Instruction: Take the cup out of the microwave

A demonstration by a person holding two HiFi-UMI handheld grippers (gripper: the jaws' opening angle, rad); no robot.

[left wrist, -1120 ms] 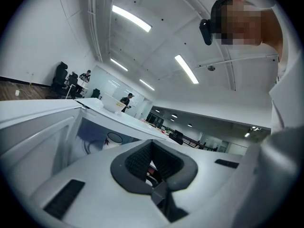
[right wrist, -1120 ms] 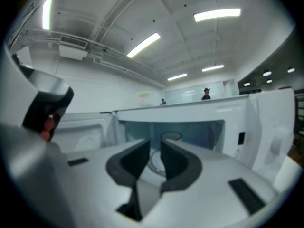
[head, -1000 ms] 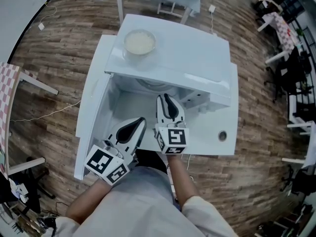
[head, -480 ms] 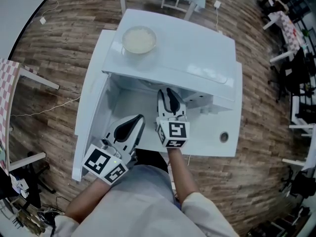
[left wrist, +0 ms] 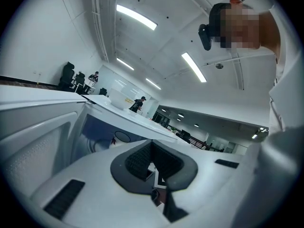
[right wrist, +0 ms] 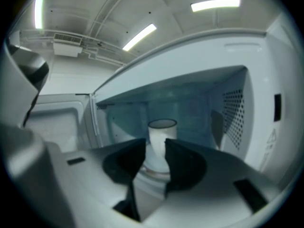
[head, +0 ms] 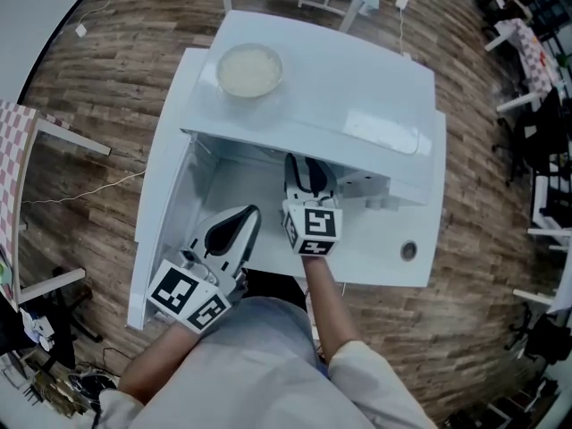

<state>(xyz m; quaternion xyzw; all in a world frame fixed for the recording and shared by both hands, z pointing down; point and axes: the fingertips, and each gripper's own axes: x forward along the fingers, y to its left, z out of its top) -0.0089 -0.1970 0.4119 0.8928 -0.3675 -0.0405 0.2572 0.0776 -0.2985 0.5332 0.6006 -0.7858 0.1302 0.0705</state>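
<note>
A white cup (right wrist: 161, 136) stands upright on the turntable inside the open white microwave (head: 357, 88). In the right gripper view it shows through the gap between the jaws, a little ahead of their tips. My right gripper (head: 308, 164) reaches into the mouth of the cavity, just under the microwave's top edge. Its jaws (right wrist: 155, 148) are opening and nothing is pressed between the pads. My left gripper (head: 244, 217) hangs in front of the opening, near the door, shut and empty (left wrist: 152, 151). From the head view the cup is hidden.
The microwave door (head: 165, 204) is swung open to the left, close to my left gripper. A pale bowl (head: 250, 70) sits on top of the microwave. The control panel with a round knob (head: 408, 251) is at the right. Wooden floor lies all around.
My right gripper has moved forward and down, its tips now under the microwave's top edge. The left gripper has stayed where it was.
</note>
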